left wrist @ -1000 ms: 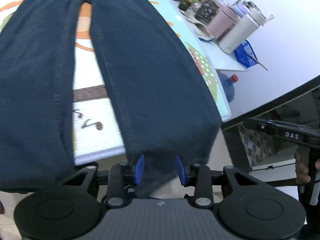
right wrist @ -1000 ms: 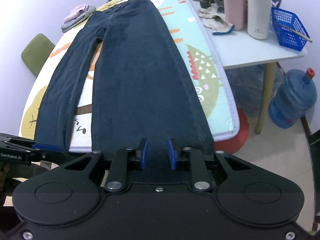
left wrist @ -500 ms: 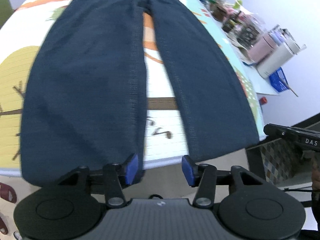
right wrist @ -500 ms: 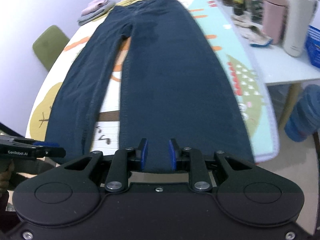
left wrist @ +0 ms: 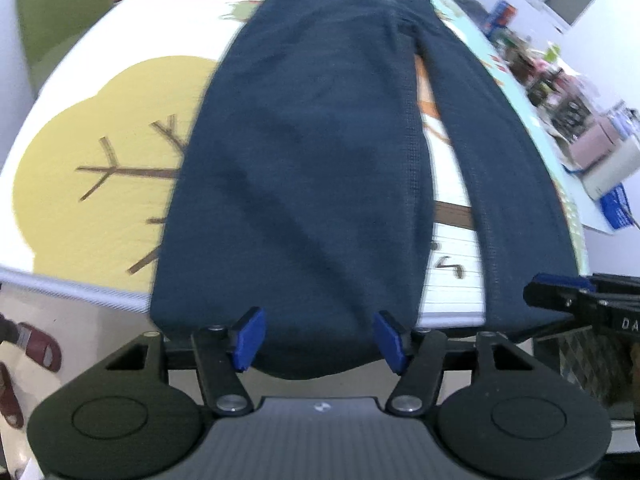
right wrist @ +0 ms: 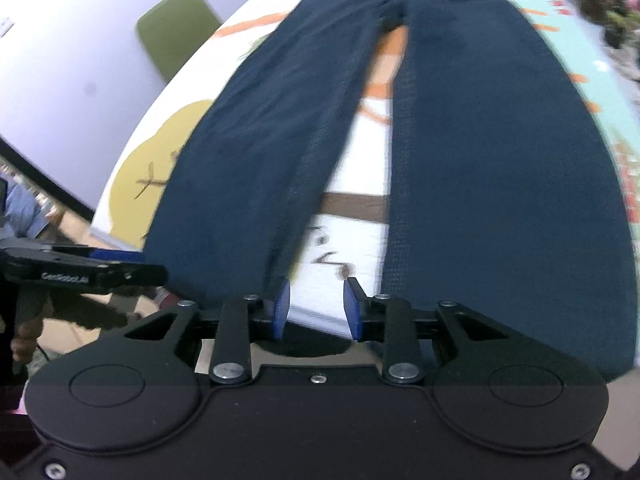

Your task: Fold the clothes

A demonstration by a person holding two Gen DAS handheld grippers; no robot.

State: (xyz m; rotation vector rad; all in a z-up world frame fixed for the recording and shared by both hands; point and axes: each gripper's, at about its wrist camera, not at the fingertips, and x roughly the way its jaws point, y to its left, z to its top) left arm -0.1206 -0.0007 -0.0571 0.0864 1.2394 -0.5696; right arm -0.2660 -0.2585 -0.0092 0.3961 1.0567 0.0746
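both grippers shift leftward along the near edge of the mat within a second: the left gripper (left wrist: 318, 338), earlier at the right trouser leg's hem, now faces the left leg's hem, and the right gripper (right wrist: 316, 310), earlier shut to a narrow slit over the right hem, now sits opposite the bare strip of mat (right wrist: 352, 240) between the two legs.

the left claw stands wide, its blue pads either side of the left hem, which hangs over the mat's near edge; no cloth is pinched. the right claw is part-way open and holds nothing, only mat showing between its pads.

the trousers (left wrist: 320, 160), dark navy, lie flat and full length on the patterned mat, waistband at the far edge, legs spread in a narrow v, both hems drooping past the near edge. no fold shows in them.

the change suggests the pair has let go of one hem and is lining up on the other leg; a grasp of the left hem looks likely, though the blur leaves the aim unsure.
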